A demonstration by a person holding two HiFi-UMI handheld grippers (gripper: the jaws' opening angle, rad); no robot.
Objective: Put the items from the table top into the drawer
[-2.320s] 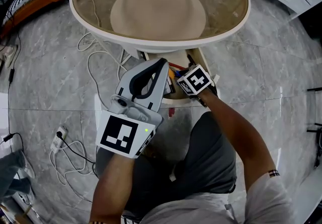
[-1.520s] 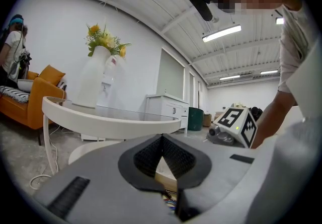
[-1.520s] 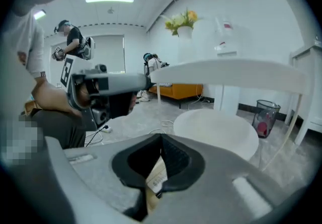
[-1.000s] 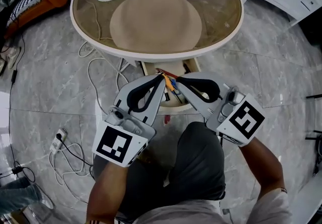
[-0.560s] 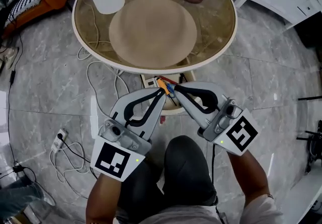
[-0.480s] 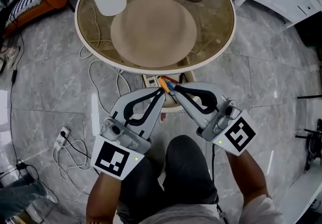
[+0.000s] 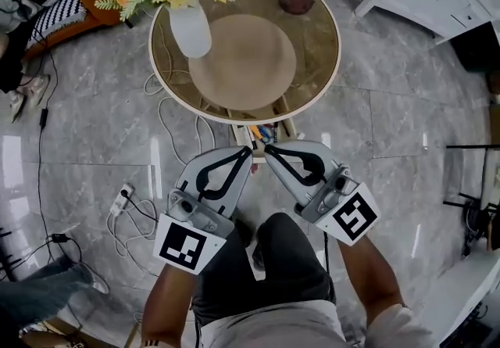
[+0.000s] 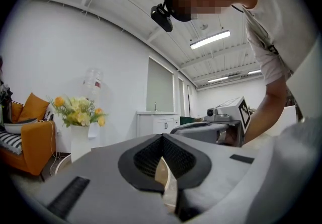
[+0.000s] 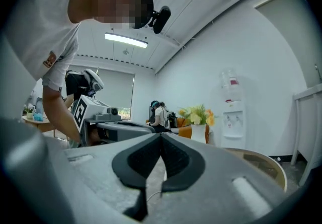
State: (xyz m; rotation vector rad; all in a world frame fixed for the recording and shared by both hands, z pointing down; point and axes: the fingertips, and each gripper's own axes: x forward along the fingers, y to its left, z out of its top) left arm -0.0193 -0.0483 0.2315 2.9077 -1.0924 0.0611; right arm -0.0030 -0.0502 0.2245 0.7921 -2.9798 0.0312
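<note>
Both the left gripper (image 7: 248,152) and right gripper (image 7: 267,150) have jaws together, empty. Items (image 7: 262,134) lie in the open drawer (image 7: 237,135); the task seems nearly done.

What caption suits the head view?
Shut and empty, left gripper and right gripper side by side before a round table with a flower vase, drawer open.
</note>
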